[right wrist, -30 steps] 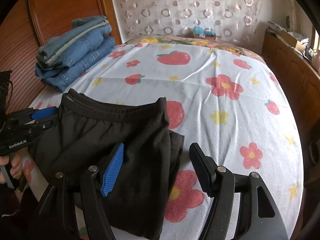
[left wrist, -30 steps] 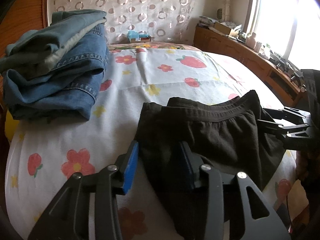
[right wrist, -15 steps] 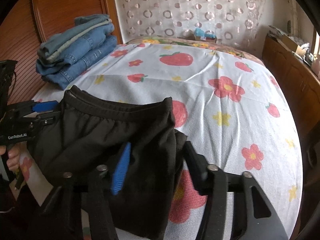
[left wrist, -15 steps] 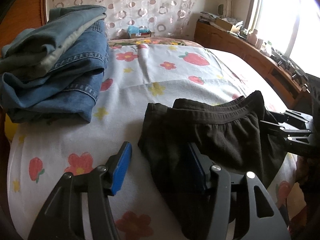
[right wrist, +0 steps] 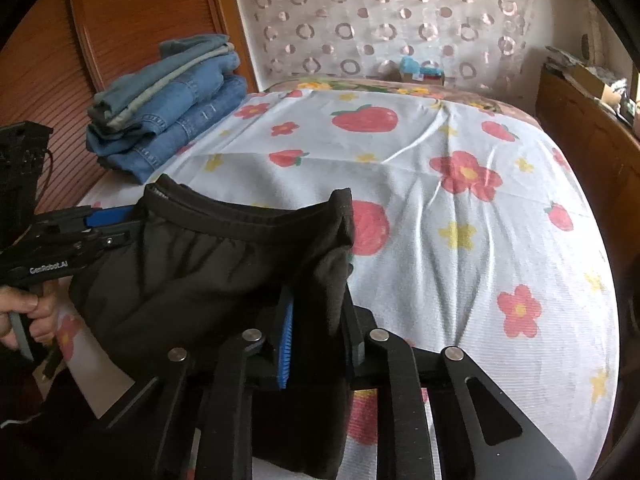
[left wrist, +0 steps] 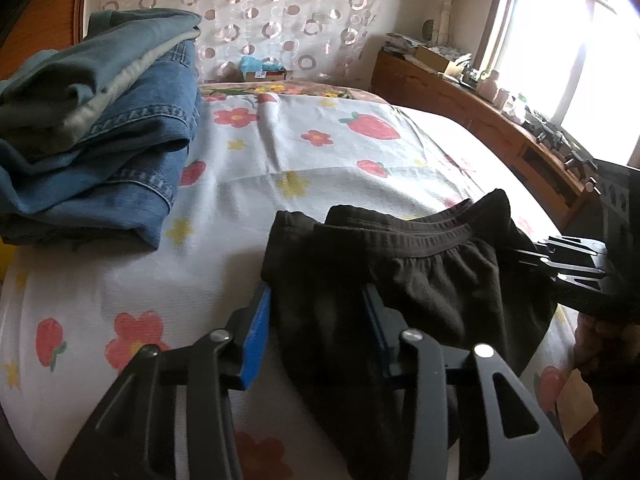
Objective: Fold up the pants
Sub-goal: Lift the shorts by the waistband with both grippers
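Bed sheet (right wrist: 440, 216): white, printed with red flowers, strawberries and yellow stars, covering the bed. Stack of folded jeans (left wrist: 100, 148): blue denim, grey-green garment on top, at 10 o'clock on the bed. Curtain (right wrist: 384, 20): pale, ring-patterned, at 12 o'clock. Wooden sideboard (left wrist: 472, 112): cluttered, at 2 o'clock, under a bright window (left wrist: 560, 40).

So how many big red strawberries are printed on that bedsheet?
5 at least: one near the headboard, one mid-left, one beside the black pants, two right. Others may be hidden.
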A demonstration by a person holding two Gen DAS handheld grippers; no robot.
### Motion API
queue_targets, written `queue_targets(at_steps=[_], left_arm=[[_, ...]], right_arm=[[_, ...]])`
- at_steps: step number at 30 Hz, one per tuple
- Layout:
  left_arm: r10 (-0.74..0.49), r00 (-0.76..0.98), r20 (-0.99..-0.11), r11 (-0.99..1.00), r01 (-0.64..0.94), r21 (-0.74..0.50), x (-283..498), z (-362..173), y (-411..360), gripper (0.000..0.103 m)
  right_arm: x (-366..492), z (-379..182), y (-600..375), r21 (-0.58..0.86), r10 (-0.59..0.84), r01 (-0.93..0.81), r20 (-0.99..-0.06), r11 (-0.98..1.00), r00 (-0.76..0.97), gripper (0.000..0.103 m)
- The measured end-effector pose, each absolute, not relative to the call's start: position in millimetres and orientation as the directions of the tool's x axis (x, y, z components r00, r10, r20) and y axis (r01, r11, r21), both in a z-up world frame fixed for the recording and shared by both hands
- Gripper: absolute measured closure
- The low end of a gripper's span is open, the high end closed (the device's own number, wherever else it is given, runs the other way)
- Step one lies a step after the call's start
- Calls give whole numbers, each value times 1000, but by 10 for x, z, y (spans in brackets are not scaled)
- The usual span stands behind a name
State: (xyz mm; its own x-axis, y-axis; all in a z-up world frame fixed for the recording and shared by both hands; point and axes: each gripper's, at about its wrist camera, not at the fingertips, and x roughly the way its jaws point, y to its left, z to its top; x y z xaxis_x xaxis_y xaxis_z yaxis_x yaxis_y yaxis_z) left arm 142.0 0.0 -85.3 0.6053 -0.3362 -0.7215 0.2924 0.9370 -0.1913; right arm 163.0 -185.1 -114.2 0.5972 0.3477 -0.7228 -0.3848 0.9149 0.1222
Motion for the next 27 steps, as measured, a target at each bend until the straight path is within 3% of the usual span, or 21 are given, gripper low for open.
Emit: queue_targets(at_steps=[4, 7, 17, 27], left_arm=[[-377, 588, -715, 920, 326, -218, 1411, -857, -10, 85], [-377, 597, -708, 920, 329, -212, 1373, -837, -24, 91], [-401, 660, -635, 913, 347, -216, 1151, -595, -9, 93], [-422, 698, -578, 902, 387, -191, 966, -335, -71, 93]], right_arm=[[1630, -1145, -1847, 128, 355, -390, -722, 912, 594, 91], [1633, -1146, -1848, 130, 358, -392, -721, 911, 593, 92], [1558, -1082, -1872, 176, 398, -396, -698, 901, 596, 96], [1298, -842, -1837, 110, 372, -403, -651, 909, 661, 96]])
